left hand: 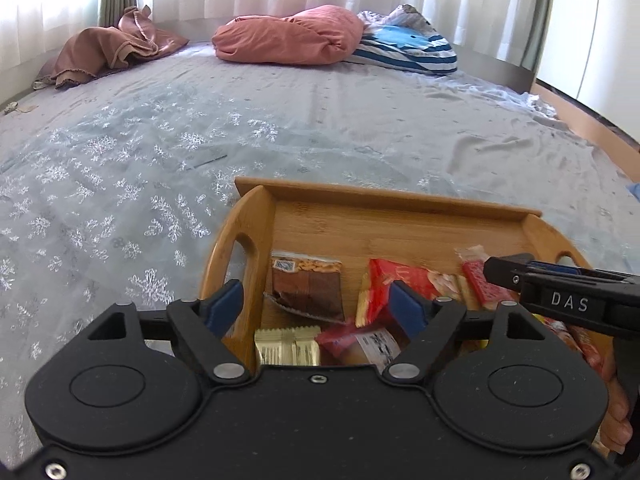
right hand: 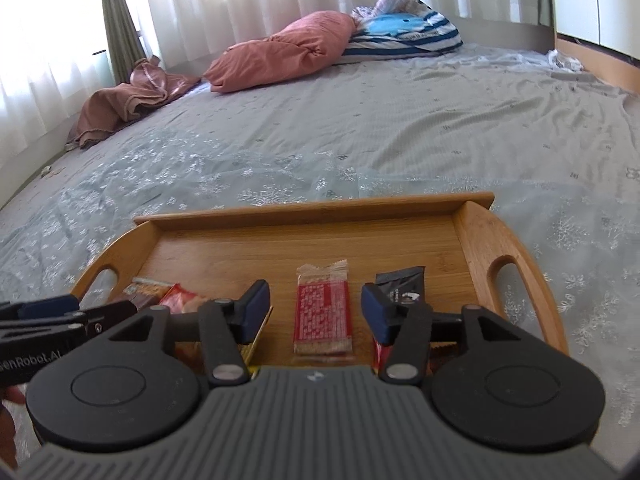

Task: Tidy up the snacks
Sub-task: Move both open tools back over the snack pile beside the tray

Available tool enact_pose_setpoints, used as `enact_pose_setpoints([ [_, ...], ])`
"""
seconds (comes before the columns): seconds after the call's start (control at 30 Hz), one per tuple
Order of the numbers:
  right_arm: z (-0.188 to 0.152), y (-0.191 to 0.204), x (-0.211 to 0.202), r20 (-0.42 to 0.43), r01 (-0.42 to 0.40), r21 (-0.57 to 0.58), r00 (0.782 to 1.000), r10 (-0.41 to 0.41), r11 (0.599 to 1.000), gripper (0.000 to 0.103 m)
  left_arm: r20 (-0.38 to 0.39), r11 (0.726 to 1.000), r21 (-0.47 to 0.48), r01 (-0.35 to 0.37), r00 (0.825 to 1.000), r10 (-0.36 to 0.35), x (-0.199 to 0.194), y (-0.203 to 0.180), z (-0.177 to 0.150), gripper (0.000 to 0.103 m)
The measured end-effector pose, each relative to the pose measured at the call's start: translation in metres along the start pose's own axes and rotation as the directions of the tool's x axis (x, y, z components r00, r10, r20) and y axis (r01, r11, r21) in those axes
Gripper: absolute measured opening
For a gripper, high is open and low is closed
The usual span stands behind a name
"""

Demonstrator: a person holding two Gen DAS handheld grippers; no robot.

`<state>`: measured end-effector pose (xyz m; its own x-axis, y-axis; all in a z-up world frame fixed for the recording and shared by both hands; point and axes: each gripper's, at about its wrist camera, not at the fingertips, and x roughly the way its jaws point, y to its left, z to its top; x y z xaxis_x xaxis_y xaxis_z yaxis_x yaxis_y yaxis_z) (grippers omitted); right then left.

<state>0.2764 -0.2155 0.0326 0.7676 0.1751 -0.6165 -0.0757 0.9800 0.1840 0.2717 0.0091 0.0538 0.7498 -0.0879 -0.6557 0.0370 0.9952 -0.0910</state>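
A wooden tray (left hand: 380, 197) with cut-out handles lies on the bed and holds several snack packets. My left gripper (left hand: 316, 298) hovers open over its left part, above a brown packet (left hand: 306, 286), a gold packet (left hand: 286, 346) and a red packet (left hand: 404, 280); nothing touches its pads. In the right wrist view my right gripper (right hand: 314, 300) is open above the tray (right hand: 312, 210). A red wafer bar (right hand: 322, 312) lies flat on the tray floor between its fingers, clear of both pads. A black packet (right hand: 402, 284) lies just right of the bar.
The tray sits on a grey snowflake-print bed cover (left hand: 160, 168). At the far side lie a pink pillow (left hand: 288, 36), a blue striped pillow (left hand: 404, 46) and a brown cloth (left hand: 112, 50) below white curtains. A person's hand (left hand: 616, 412) holds the right gripper's handle.
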Motion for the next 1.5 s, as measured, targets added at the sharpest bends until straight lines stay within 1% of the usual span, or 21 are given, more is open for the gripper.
enact_pose_setpoints([
  [0.13,-0.005,0.001,-0.018,0.019,-0.009,-0.031,1.000,0.010,0.999,0.072,0.002,1.000,0.001,0.006,1.000,-0.006,-0.018,0.002,-0.004,0.083],
  [0.3,-0.010,-0.004,-0.042,0.039,-0.037,-0.027,0.999,0.039,0.999,0.076,0.028,1.000,-0.004,0.013,1.000,-0.013,-0.042,0.003,-0.012,0.085],
  [0.43,-0.017,-0.006,-0.061,0.061,-0.055,-0.029,0.997,0.057,0.998,0.081,0.045,0.999,-0.004,0.033,0.998,-0.033,-0.062,0.002,-0.023,0.087],
  [0.57,-0.029,-0.005,-0.078,0.082,-0.061,-0.052,0.994,0.065,0.997,0.084,0.050,0.998,-0.026,0.049,0.998,-0.048,-0.078,0.003,-0.036,0.087],
  [0.77,-0.050,0.005,-0.100,0.120,-0.034,-0.150,0.991,0.052,0.988,0.087,0.091,1.000,-0.011,0.025,0.996,-0.024,-0.102,0.003,-0.058,0.088],
  [0.9,-0.063,0.009,-0.110,0.129,-0.044,-0.177,0.989,0.067,0.983,0.088,0.122,1.000,-0.011,0.002,0.992,-0.001,-0.118,0.002,-0.075,0.089],
  [1.0,-0.072,0.011,-0.114,0.134,-0.044,-0.195,0.988,0.071,0.980,0.088,0.126,1.000,-0.024,0.009,0.992,-0.006,-0.127,0.003,-0.090,0.089],
  [1.13,-0.085,0.015,-0.121,0.136,-0.043,-0.226,0.988,0.076,0.973,0.090,0.123,1.000,-0.024,0.008,0.992,-0.005,-0.130,0.006,-0.105,0.089],
  [1.27,-0.101,0.018,-0.127,0.140,-0.043,-0.254,0.987,0.081,0.966,0.092,0.150,1.000,-0.030,-0.008,0.989,0.013,-0.132,0.008,-0.118,0.091],
  [1.37,-0.113,0.021,-0.131,0.140,-0.042,-0.269,0.987,0.082,0.962,0.093,0.130,0.999,-0.036,0.005,0.992,0.000,-0.127,0.009,-0.122,0.091],
  [1.5,-0.128,0.025,-0.135,0.141,-0.037,-0.289,0.987,0.081,0.957,0.094,0.115,1.000,-0.017,-0.003,0.993,0.005,-0.118,0.006,-0.127,0.091],
])
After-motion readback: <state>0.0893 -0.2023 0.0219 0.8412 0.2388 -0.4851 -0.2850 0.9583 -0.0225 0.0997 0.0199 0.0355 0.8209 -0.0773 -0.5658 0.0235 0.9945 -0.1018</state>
